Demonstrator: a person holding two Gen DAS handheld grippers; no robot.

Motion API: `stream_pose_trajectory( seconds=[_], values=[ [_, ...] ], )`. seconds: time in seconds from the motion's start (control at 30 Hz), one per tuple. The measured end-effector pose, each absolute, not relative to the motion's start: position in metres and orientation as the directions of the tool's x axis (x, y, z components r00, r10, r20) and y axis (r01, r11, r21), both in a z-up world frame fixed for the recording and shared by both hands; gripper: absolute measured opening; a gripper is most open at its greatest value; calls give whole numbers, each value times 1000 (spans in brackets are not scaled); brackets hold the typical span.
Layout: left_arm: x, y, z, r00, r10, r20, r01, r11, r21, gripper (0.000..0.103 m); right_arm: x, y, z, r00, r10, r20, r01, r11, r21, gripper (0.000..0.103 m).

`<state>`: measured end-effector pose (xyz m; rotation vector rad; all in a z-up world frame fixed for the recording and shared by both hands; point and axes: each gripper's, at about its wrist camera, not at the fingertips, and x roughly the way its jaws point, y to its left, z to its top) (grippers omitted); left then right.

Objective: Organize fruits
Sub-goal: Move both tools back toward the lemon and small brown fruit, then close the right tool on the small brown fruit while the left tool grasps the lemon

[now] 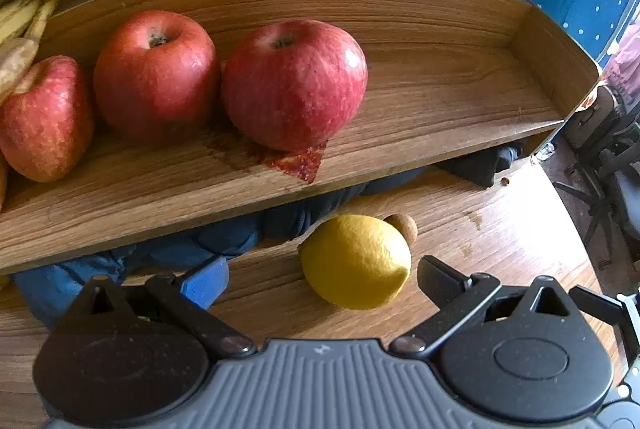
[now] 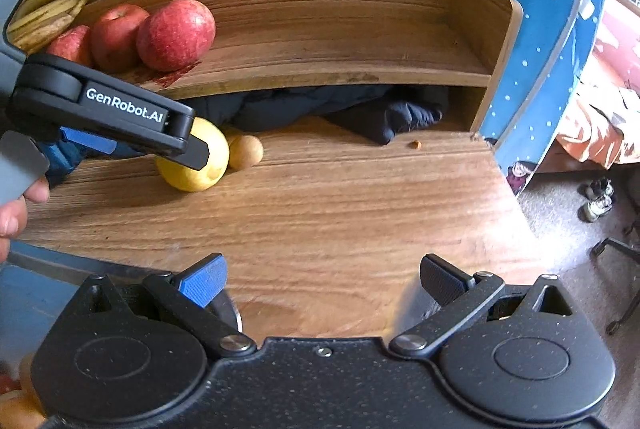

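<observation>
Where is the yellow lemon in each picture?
Left wrist view: the lemon lies on the table at lower centre, just ahead of the open left hand-held gripper.
Right wrist view: the lemon is at centre left, partly hidden by that gripper.
Shared landmark: the small brown fruit beside it.

left gripper [image 1: 322,283] | black, grey ribbed body | blue pad | "GenRobot.AI"

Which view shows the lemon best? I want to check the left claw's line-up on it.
The left wrist view: the lemon lies whole and close on the desk, just ahead of the open left claw, a small brown fruit behind it. In the right wrist view the lemon is farther off and partly covered by the left claw's finger.
</observation>
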<state>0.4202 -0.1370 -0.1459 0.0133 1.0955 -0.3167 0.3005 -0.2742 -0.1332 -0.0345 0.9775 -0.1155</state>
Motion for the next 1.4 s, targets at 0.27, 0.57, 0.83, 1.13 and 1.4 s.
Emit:
stream_pose_trajectory(
  seconds=[0.27, 0.57, 0.83, 1.13, 1.4],
  values=[
    [426, -138, -153, 398, -267, -878, 255, 951, -173, 102, 316, -282, -134, 553, -132, -823, 74, 991, -109, 102],
    [431, -132, -158, 384, -281, -880, 232, 951, -203, 101, 331, -288, -134, 556, -154, -817, 63, 988, -143, 102],
    [430, -119, -152, 389, -326, -862, 222, 941, -255, 90, 339, -284, -136, 554, -148, -819, 40, 988, -151, 102],
    [426, -101, -145, 401, -353, -845, 202, 934, -295, 85, 351, -272, -142, 553, -131, -823, -16, 986, -168, 102],
    [420, -86, -143, 390, -358, -848, 174, 933, -314, 87, 372, -263, -145, 562, -93, -822, -85, 982, -169, 93]
  ],
)
